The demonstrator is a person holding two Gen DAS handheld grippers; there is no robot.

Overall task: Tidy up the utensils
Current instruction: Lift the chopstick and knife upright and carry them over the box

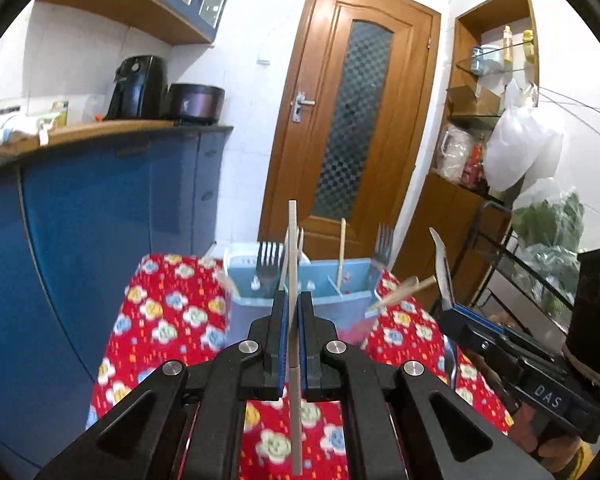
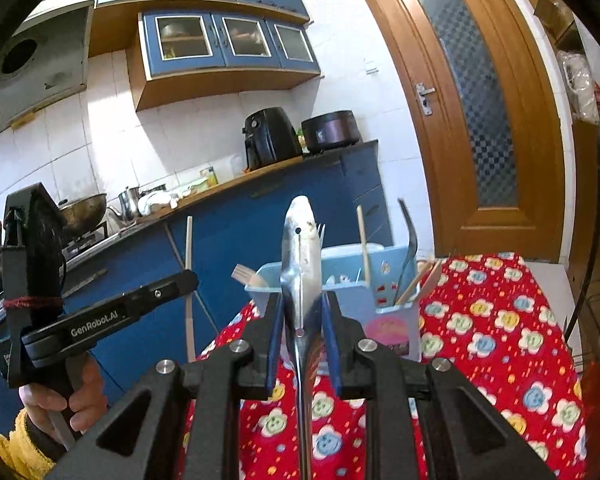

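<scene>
My left gripper [image 1: 293, 300] is shut on a pale chopstick [image 1: 293, 240] that stands upright between the pads, above the table. My right gripper [image 2: 302, 304] is shut on a metal spoon [image 2: 301, 248], bowl up; it also shows in the left wrist view [image 1: 444, 268]. A light blue utensil holder [image 1: 320, 280] stands at the table's far end, also in the right wrist view [image 2: 340, 264]. It holds forks [image 1: 270, 260], a wooden stick [image 1: 342, 256] and other utensils. Both grippers are short of the holder.
The table has a red flowered cloth [image 1: 172, 320]. Blue kitchen cabinets [image 1: 100, 220] run along the left. A wooden door [image 1: 352, 120] is behind the table. A metal rack [image 1: 520, 272] with bags stands at the right.
</scene>
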